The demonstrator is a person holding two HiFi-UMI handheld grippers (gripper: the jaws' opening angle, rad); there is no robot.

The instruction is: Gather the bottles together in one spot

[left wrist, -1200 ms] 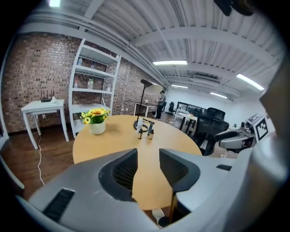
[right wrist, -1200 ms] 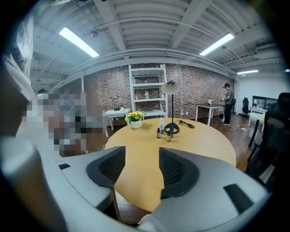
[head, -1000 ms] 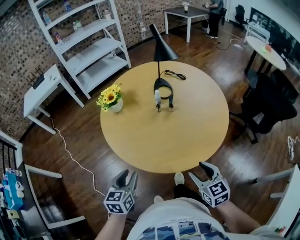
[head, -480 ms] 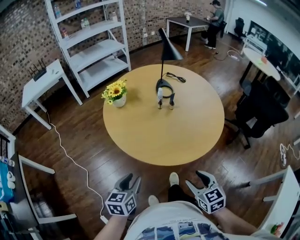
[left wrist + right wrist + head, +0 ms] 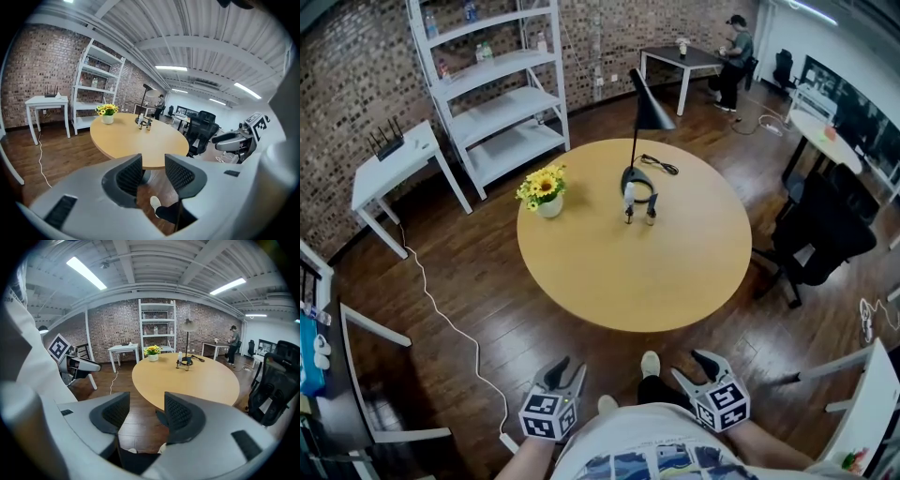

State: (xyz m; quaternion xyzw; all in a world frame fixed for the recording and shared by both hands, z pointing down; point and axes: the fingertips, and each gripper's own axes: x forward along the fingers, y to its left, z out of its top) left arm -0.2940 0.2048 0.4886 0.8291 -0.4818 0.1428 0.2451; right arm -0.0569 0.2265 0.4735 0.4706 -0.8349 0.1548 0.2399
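Far across the tabletop (image 5: pixel 619 277), the bottles (image 5: pixel 629 202) stand together, just beside the lamp (image 5: pixel 638 178) base. Your left gripper (image 5: pixel 568 369) and right gripper (image 5: pixel 689 365) hang short of the near edge, fingers (image 5: pixel 126 176) apart, nothing between them.

You work under bright, even light from long white ceiling strip lamps (image 5: pixel 86 273), while both gripper views bend strongly and darken at their corners.
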